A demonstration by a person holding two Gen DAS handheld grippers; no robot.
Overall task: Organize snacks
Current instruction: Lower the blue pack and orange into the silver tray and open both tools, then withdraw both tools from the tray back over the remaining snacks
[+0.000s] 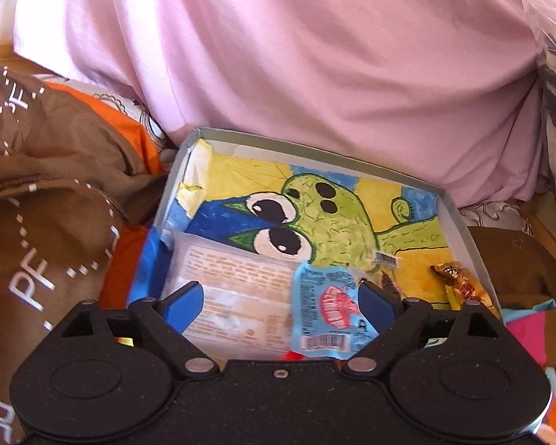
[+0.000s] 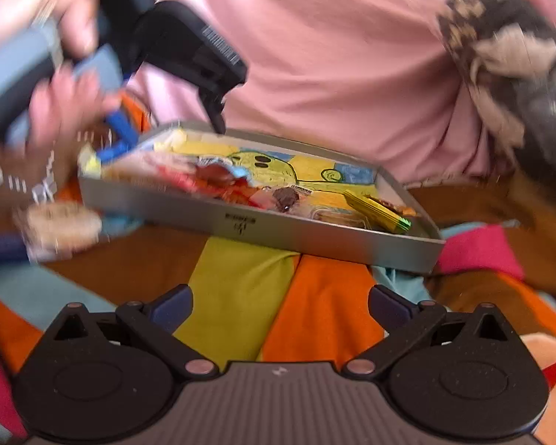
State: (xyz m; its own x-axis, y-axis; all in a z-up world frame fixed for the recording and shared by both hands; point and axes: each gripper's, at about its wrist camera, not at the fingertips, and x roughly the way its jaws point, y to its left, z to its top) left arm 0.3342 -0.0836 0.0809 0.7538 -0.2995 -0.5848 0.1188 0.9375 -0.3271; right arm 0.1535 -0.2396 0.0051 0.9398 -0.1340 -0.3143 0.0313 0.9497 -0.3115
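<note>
Grey shallow cardboard tray (image 1: 459, 222) with a cartoon-printed floor lies under the left gripper (image 1: 281, 300), jaws spread over one pale and one light-blue snack packet (image 1: 324, 307); the right gripper (image 2: 280, 306) gapes empty, short of it.

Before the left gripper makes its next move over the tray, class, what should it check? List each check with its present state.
1. Left gripper open: ok, jaws spread wide.
2. It holds nothing: ok, the white packet and blue packet lie below the fingers.
3. Tray level: not ok, it sits tilted on the patchwork cloth.
4. Right gripper out of the way: ok, open and short of the tray.
5. Free room in the tray: ok, the frog drawing shows bare.
6. Snacks left outside: cannot tell, the right view is blurred.
</note>
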